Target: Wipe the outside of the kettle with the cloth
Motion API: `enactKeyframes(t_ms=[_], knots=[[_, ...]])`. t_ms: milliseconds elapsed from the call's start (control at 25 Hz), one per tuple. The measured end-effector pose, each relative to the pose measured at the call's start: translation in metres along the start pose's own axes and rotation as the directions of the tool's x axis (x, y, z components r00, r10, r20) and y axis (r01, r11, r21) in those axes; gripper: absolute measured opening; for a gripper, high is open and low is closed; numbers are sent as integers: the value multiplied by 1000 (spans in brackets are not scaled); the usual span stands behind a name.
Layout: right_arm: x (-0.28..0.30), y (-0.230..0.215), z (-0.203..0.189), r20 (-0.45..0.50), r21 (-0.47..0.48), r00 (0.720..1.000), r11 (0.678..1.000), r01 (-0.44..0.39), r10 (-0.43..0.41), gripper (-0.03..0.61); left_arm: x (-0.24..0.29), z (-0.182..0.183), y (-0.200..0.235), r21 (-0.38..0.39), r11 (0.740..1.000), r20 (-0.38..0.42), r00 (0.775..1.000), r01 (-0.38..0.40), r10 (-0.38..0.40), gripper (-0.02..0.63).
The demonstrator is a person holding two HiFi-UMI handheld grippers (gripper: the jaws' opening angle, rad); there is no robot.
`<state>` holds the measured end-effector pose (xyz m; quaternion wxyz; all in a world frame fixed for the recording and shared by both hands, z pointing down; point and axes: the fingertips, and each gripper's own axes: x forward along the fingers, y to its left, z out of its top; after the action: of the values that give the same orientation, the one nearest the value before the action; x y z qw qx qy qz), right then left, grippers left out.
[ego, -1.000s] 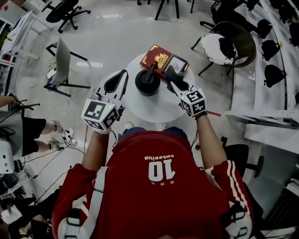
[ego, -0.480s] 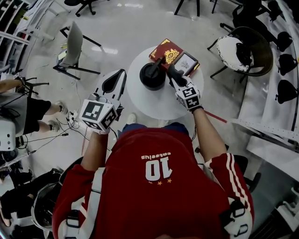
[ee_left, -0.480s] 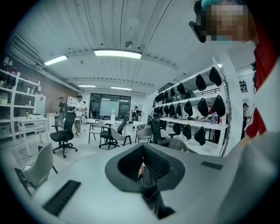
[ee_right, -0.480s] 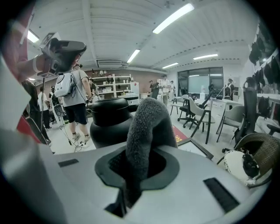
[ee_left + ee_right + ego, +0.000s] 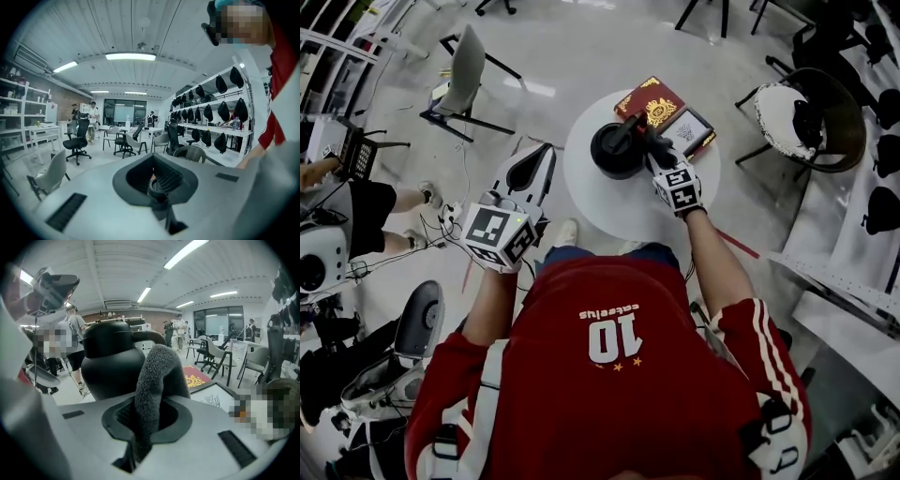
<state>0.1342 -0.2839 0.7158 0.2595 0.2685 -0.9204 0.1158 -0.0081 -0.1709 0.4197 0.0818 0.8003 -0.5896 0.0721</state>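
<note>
Because the black kettle (image 5: pixel 617 150) stands toward the far side of the round table (image 5: pixel 609 214), the right hand-held gripper (image 5: pixel 660 156) reaches over it, jaws clamped on the dark fleecy cloth (image 5: pixel 153 380) close by the kettle's flank, while the left hand-held gripper (image 5: pixel 526 174), closed on nothing, hangs clear, seemingly spare.

Tabletop (image 5: pixel 614 211): in front of the person, standing on the floor.
Kettle (image 5: pixel 617 150): on the tabletop, toward its far left part.
Book (image 5: pixel 649 101): at the tabletop's far edge, behind and to the right of the kettle.
Frame (image 5: pixel 690 131): flat on the tabletop, just right of the book.
Right tool (image 5: pixel 656 150): over the tabletop, just right of the kettle.
Cloth (image 5: pixel 154 380): between the right tool's jaws, beside the kettle's wall.
Left tool (image 5: pixel 534 167): left of the tabletop, over the floor.
Chair (image 5: pixel 464 75): far left, well apart from the tabletop.
</note>
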Motion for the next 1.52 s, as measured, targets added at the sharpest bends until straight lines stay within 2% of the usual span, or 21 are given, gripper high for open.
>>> enactKeyframes(t_ms=[320, 720, 1120, 1520], knots=[[8, 16, -15, -42, -16, 998, 998, -53, 52, 48, -8, -3, 8, 17, 1000, -2, 1000, -22, 22, 8], [-3, 38, -31, -80, 24, 994, 997, -67, 69, 48, 4, -1, 9, 3, 999, -2, 999, 41, -41, 8], [-10, 62, -44, -135, 73, 990, 997, -23, 32, 48, 12, 3, 20, -2, 990, 4, 990, 143, -143, 8], [-1, 87, -46, -199, 135, 980, 989, 54, -27, 48, 11, 6, 56, -14, 974, 15, 974, 226, -225, 8]])
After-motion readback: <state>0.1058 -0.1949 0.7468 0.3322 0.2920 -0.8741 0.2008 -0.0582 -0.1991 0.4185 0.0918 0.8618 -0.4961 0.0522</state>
